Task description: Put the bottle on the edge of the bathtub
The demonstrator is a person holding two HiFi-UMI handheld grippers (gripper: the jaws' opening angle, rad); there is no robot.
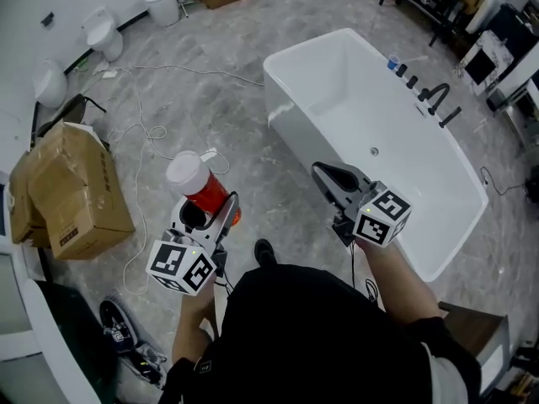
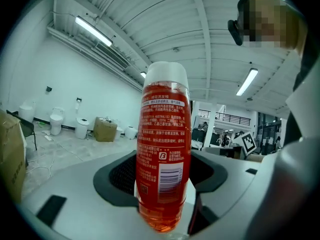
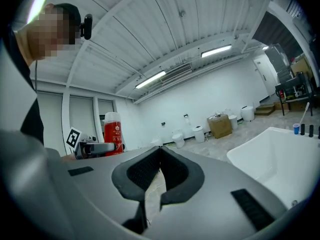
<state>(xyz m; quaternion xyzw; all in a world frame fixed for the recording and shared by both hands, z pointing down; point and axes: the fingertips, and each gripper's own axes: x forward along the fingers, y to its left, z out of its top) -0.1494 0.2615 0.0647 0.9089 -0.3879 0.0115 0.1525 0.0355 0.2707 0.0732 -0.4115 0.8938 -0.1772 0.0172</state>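
Observation:
A red bottle (image 1: 202, 190) with a white cap stands upright in my left gripper (image 1: 215, 217), which is shut on its lower body. The left gripper view shows the bottle (image 2: 164, 154) filling the middle, clamped between the dark pads. It also appears at the left of the right gripper view as the bottle (image 3: 113, 134). My right gripper (image 1: 330, 180) is shut with nothing in it, hovering just left of the white bathtub (image 1: 286, 61), near its long side. In its own view the right gripper (image 3: 160, 171) has its pads pressed together, and the bathtub (image 3: 250, 156) lies to the right.
Black taps (image 1: 436, 99) and a small blue-capped bottle (image 1: 393, 62) sit on the tub's far rim. Cardboard boxes (image 1: 72, 192) stand at the left, with white cables (image 1: 152, 133) on the marble floor. Toilets (image 1: 105, 34) line the far wall. A wooden box (image 1: 476, 331) is at lower right.

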